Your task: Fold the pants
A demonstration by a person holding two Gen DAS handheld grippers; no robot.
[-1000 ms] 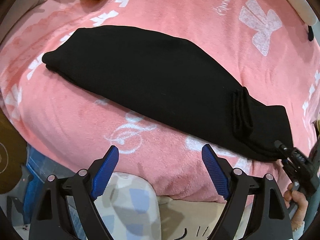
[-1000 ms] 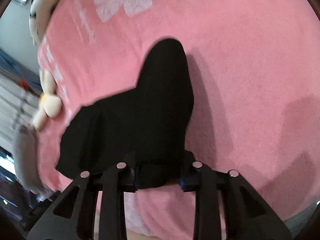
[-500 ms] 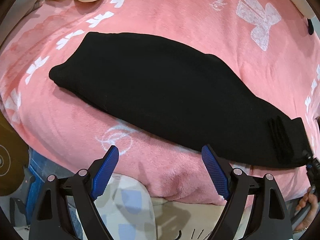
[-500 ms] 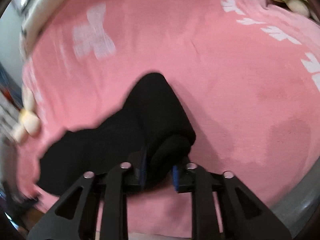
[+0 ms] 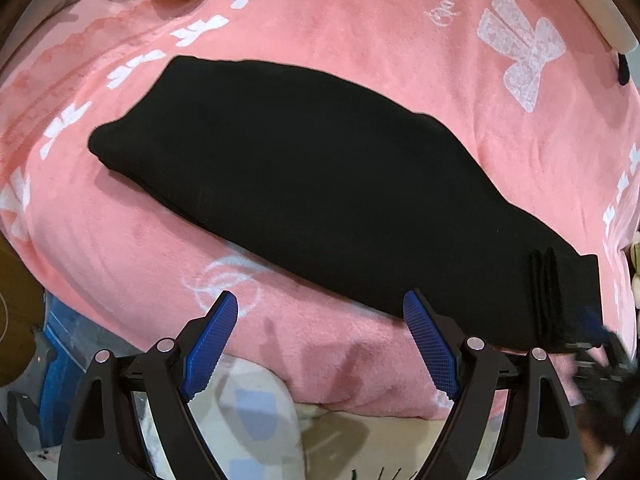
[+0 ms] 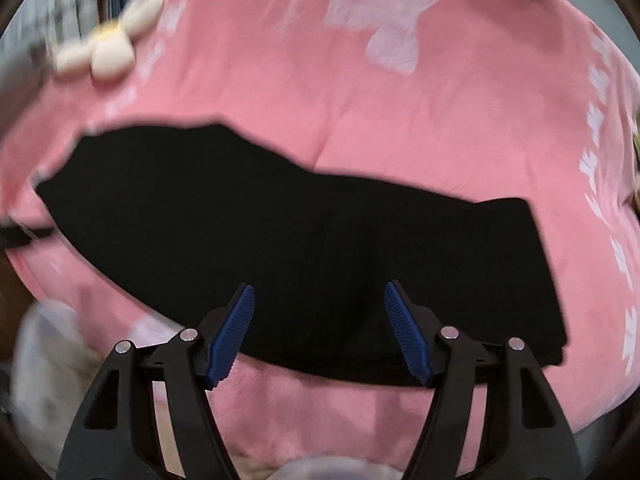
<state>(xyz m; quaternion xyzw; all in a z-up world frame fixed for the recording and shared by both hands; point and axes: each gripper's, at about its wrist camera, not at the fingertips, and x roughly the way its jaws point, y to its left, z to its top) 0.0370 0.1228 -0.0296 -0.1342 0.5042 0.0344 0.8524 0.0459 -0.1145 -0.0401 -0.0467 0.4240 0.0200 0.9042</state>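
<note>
Pants laid out long on the bed, first fold done, more folding to come.

From the left wrist view, the black pants (image 5: 304, 184) lie flat and doubled lengthwise on the pink blanket (image 5: 360, 20); the left gripper (image 5: 320, 344) hangs wide open and empty off the blanket's near edge. From the right wrist view, the right gripper (image 6: 319, 332) is opening over the pants' (image 6: 280, 240) near hem, pads clear of the cloth; I judge the crosswise folds remain.
</note>
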